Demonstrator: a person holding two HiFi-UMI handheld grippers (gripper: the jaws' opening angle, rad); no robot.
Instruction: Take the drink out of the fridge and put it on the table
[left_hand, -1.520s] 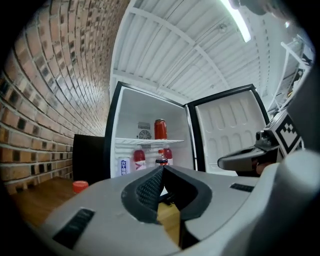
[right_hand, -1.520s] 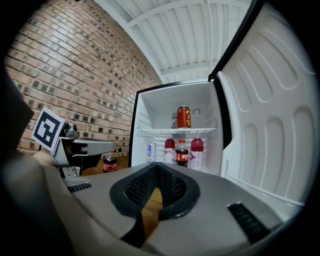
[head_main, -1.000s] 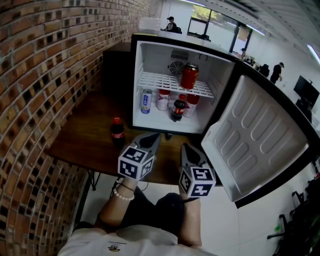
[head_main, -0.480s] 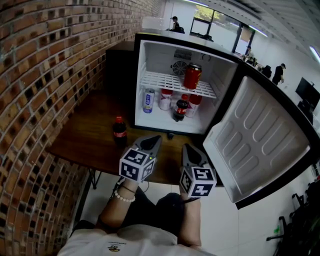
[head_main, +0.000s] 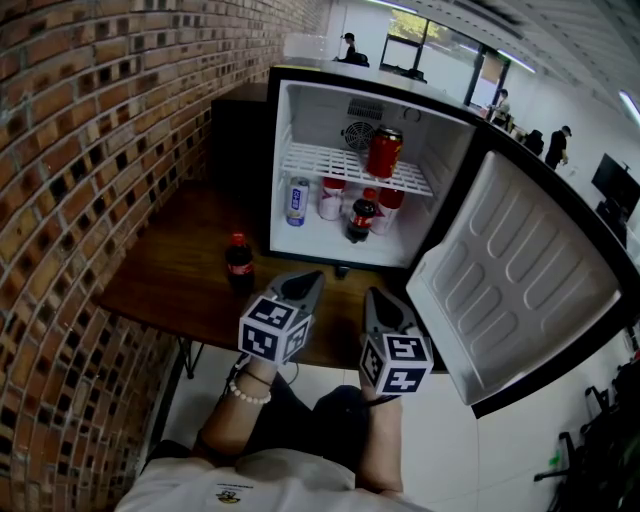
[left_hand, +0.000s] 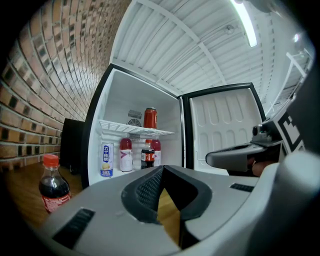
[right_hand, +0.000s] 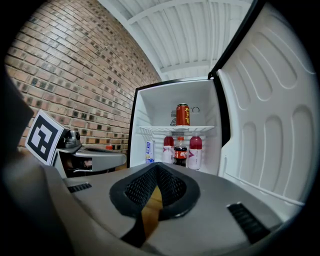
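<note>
A small cola bottle (head_main: 238, 263) with a red cap stands on the wooden table (head_main: 170, 270), left of the open fridge (head_main: 300, 105). Inside the fridge a red can (head_main: 382, 152) sits on the wire shelf. Below it are a blue-and-white can (head_main: 294, 201), a second cola bottle (head_main: 359, 221) and two red drink bottles. My left gripper (head_main: 305, 283) and right gripper (head_main: 374, 298) hover side by side over the table's front edge, both shut and empty. In the left gripper view the table's cola bottle (left_hand: 52, 184) is to the left of the shut jaws.
The fridge door (head_main: 510, 270) swings wide open to the right, past the table's end. A brick wall (head_main: 80, 150) runs along the left. A dark box (head_main: 235, 135) stands behind the table beside the fridge. People stand far back in the room.
The head view has shifted slightly toward the fridge. Both grippers hold their place and stay shut.
</note>
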